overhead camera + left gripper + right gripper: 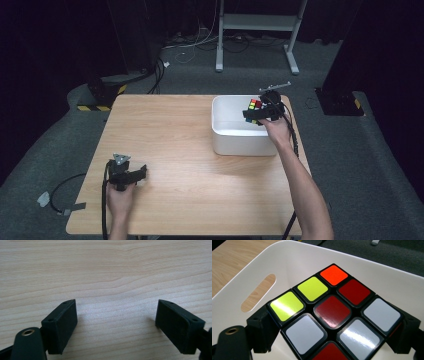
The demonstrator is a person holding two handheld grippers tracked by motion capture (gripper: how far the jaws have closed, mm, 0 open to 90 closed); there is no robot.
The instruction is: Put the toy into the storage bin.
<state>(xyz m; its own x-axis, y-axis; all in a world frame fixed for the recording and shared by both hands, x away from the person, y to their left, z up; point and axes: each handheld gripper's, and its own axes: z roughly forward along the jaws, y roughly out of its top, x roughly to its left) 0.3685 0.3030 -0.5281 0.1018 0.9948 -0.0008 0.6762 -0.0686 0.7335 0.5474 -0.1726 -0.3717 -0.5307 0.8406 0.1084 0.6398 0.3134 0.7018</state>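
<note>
No readable writing seen. One puzzle cube (334, 315) clamped in right gripper (264, 113), held over one white bin (235, 142) at desk's far right edge. Left gripper (116, 323) jaws apart, near-left corner.

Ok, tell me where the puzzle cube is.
In the high view the puzzle cube sits clamped in the right gripper, over the white bin at the table's far right.

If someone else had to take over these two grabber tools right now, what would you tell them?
Right gripper: shut on the puzzle cube, holding it over the white bin at the table's far right.
Left gripper: open, holding nothing, low over bare table at the near left.
Done: the cube is picked up and brought to the bin.
Left: probably lower the cube into the bin, open the jaws, and draw the hand back.
</note>
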